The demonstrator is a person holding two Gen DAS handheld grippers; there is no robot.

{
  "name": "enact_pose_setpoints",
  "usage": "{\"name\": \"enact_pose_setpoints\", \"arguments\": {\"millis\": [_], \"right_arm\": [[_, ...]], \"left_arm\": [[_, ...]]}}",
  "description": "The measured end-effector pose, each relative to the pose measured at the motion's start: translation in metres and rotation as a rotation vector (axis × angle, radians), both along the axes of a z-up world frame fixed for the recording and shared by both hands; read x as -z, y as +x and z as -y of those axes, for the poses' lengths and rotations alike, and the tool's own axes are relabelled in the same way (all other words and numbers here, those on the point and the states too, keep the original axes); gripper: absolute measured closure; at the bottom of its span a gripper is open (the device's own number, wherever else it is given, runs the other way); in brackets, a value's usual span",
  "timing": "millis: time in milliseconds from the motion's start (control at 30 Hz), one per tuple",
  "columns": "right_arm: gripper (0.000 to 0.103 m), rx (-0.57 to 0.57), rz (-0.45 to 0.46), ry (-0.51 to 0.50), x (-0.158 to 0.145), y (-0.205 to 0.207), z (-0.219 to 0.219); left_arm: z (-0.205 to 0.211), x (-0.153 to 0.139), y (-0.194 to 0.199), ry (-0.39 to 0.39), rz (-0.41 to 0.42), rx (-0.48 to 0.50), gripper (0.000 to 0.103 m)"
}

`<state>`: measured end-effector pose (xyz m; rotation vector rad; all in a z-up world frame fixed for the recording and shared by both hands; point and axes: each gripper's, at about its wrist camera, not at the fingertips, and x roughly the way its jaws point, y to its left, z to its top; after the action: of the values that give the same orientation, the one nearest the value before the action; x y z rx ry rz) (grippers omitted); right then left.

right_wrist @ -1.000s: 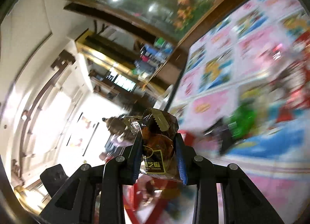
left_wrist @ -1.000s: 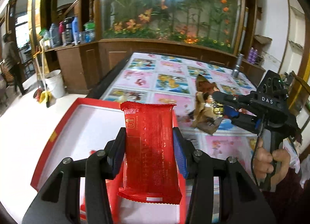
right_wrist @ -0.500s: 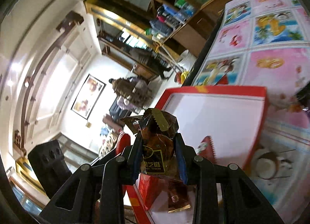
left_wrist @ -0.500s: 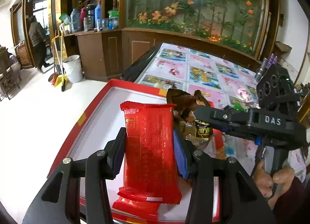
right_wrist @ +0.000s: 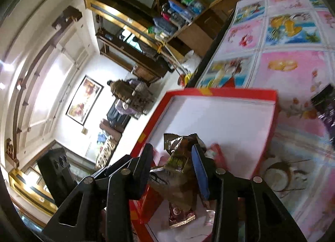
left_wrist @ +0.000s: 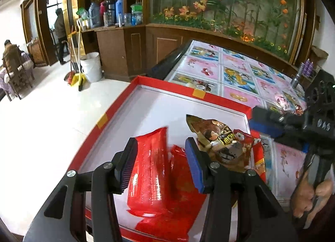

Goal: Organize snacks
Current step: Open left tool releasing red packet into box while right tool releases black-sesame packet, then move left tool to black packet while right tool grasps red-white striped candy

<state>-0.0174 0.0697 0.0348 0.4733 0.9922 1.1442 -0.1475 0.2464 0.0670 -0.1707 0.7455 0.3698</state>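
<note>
My left gripper (left_wrist: 161,164) hangs over the red box (left_wrist: 222,99) with its fingers (left_wrist: 128,166) spread; the red snack packet (left_wrist: 149,170) lies between them, and I cannot tell whether its left edge touches a pad. Its long axis runs straight away from me, far end toward the box's back wall and tipped slightly right. It rests on the white floor of the box, partly over another red packet (left_wrist: 182,179) whose shape I cannot make out. My own fingers cut off its near end.

My right gripper (right_wrist: 172,167) is also spread, with the brown-gold snack bag (right_wrist: 178,170) between the fingers, apparently loose. Its notched end points up and away toward the empty far half of the box. From the left wrist view the bag (left_wrist: 219,143) sits near the box's right wall, leaning over red wrappers. Its lower part is blurred and hidden by other packets.

The box sits on the bench (left_wrist: 240,74) with its picture-tiled cover.
</note>
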Motion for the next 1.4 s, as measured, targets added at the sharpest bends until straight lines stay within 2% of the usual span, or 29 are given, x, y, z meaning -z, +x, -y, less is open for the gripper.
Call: {"name": "enact_pose_setpoints", "arguments": {"millis": [100,267,500,700,800,867,933,1133,1400], "right_arm": [[0.054,0.070,0.023,0.007,-0.006,0.010,0.023],[0.051,0.180,-0.026,0.045,-0.007,0.029,0.069],[0.046,0.377,-0.048,0.071,-0.007,0.053,0.159],[0.044,0.544,-0.051,0.064,-0.006,0.067,0.235],[0.043,0.609,-0.069,0.069,-0.001,0.075,0.264],[0.043,0.642,-0.079,0.066,0.003,0.080,0.275],[0.042,0.666,-0.080,0.065,0.007,0.086,0.281],[0.041,0.671,-0.084,0.022,0.025,0.102,0.286],[0.042,0.629,-0.124,-0.034,0.035,0.111,0.277]], "left_arm": [[0.005,-0.003,0.000,0.021,0.004,0.013,0.053],[0.020,-0.004,0.007,0.036,-0.007,0.062,0.048],[0.045,0.000,0.021,0.033,-0.044,0.135,0.047],[0.079,-0.013,0.043,0.063,-0.052,0.254,0.047],[0.103,-0.021,0.062,0.086,-0.049,0.320,0.038],[0.119,-0.023,0.078,0.105,-0.042,0.358,0.033],[0.134,-0.022,0.098,0.120,-0.047,0.375,0.033],[0.156,0.002,0.160,0.039,-0.141,0.350,0.033],[0.178,0.027,0.196,0.039,-0.195,0.331,0.033]]}}
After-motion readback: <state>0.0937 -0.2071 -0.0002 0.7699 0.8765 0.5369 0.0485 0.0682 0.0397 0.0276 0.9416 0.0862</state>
